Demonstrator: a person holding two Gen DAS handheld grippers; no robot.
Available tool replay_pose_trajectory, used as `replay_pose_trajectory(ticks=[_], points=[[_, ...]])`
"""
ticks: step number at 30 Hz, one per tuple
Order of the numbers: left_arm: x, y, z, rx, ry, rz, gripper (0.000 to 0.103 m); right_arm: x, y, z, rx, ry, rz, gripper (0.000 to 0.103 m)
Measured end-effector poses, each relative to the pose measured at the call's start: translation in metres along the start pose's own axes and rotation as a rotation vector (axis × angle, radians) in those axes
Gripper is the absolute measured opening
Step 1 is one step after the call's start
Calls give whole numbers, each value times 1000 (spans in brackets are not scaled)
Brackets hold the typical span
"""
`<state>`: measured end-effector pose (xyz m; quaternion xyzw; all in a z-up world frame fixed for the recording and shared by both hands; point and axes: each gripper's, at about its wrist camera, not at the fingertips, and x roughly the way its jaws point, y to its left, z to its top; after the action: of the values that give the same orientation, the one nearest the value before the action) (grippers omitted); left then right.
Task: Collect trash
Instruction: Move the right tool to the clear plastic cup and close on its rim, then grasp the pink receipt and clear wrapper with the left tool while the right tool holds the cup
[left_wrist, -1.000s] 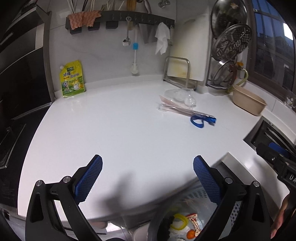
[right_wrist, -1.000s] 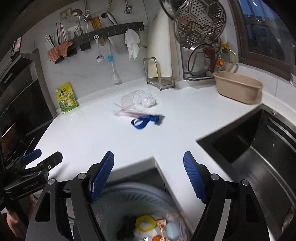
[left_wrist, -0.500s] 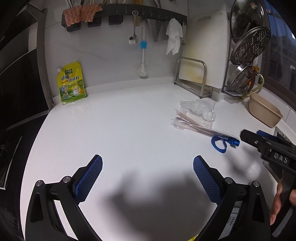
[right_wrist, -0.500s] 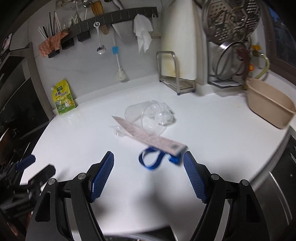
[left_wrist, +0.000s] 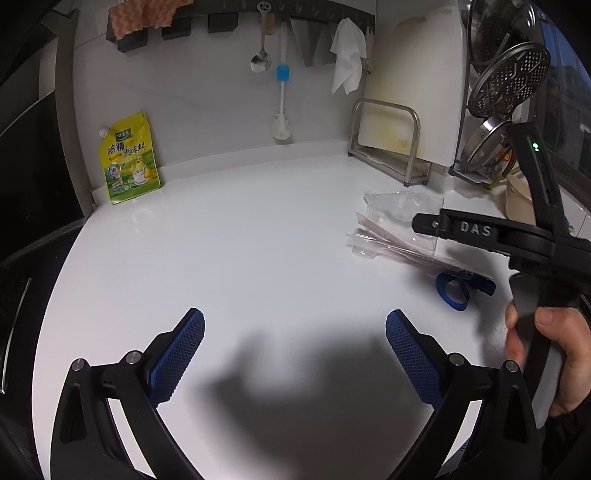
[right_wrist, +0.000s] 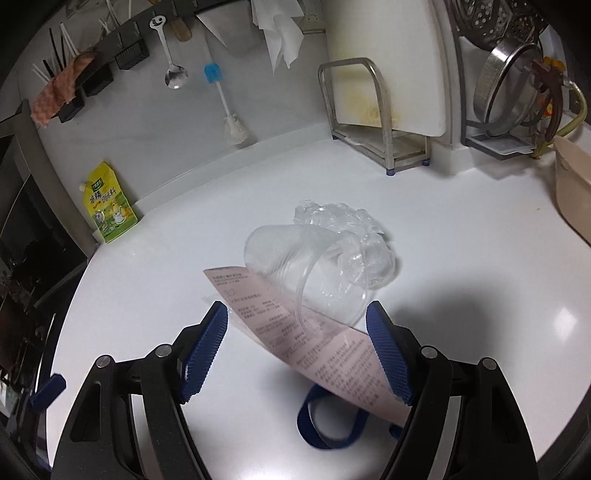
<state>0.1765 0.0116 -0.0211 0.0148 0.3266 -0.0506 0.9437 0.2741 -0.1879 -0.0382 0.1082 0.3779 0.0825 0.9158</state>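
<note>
White kitchen desk (left_wrist: 258, 240) holds a clear cup (right_wrist: 306, 269), pink paper slip (right_wrist: 306, 332) and blue strap (right_wrist: 328, 424); both claws, left (left_wrist: 295, 354) and right (right_wrist: 295, 354), gape empty.

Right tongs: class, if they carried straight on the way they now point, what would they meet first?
Most likely the pink printed paper slip, lying across the gap of the open right tongs, with the clear plastic cup just beyond. Depth is hard to judge here.

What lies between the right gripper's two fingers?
In the right wrist view, the pink paper slip crosses the open right gripper, with the clear cup's rim just beyond; neither pad touches them.
</note>
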Motion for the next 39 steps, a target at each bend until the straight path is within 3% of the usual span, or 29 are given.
replay_pose_trajectory(ticks=[9,15,17,19,27,35,39], points=[[11,1,2,-4,22,-5,97,22,10,18,-13,-9,-3,72],[11,-1,5,-5,20,-14,97,34,17,21,-39,23,14,32],[12,-2,6,-4,19,-14,97,33,19,21,-53,21,25,12],[12,-4,7,-1,21,-18,97,30,20,20,-67,15,33,4],[18,-24,16,12,8,-31,97,-27,9,12,-120,-72,27,4],[42,-39,35,-63,24,-22,97,-93,-40,-19,-125,-161,-103,4],[60,-44,48,-135,80,-45,97,-106,-65,-29,-82,-177,-116,4]])
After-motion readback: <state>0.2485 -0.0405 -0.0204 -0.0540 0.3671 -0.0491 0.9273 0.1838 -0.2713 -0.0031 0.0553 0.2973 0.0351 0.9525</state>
